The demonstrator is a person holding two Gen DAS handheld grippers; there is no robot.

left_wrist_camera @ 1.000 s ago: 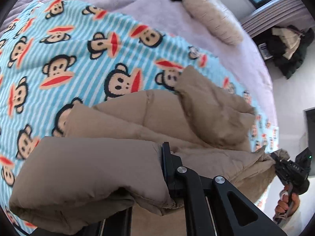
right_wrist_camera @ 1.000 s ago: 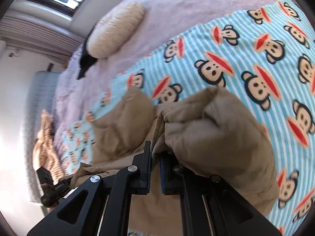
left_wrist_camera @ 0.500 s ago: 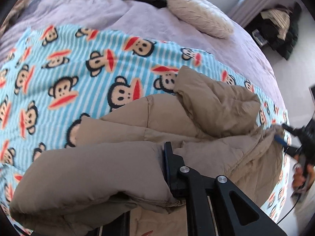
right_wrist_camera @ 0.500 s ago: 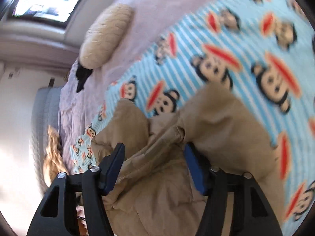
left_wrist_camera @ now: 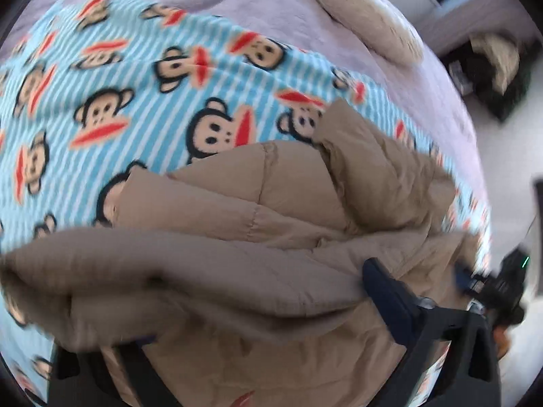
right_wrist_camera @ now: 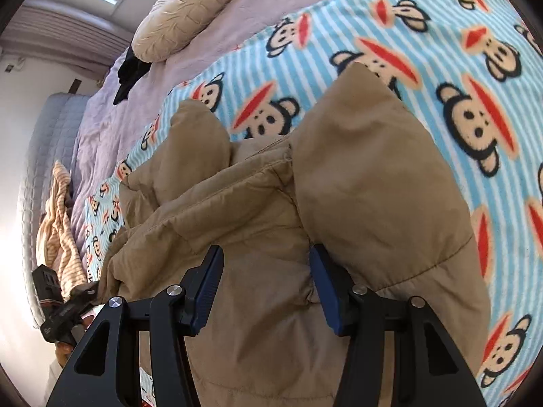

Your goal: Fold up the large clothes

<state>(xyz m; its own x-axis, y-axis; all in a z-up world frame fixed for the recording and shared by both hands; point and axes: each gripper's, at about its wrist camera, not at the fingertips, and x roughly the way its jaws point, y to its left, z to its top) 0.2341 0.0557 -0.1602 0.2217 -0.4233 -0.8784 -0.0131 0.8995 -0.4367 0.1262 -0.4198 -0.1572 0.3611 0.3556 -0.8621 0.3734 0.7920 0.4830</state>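
Right wrist view alone shows a striped cloth (right_wrist_camera: 57, 224) beside the bed (right_wrist_camera: 112, 129)

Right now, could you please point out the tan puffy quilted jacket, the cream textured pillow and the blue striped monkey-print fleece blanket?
tan puffy quilted jacket (right_wrist_camera: 373, 183): right wrist view, on its folded upper panel.
cream textured pillow (right_wrist_camera: 183, 13): right wrist view, its middle.
blue striped monkey-print fleece blanket (left_wrist_camera: 135, 78): left wrist view, a bare stretch.

Probably a home bedroom: a bed (right_wrist_camera: 142, 101) with a monkey-print blanket (right_wrist_camera: 339, 34) and a pillow (right_wrist_camera: 183, 13)
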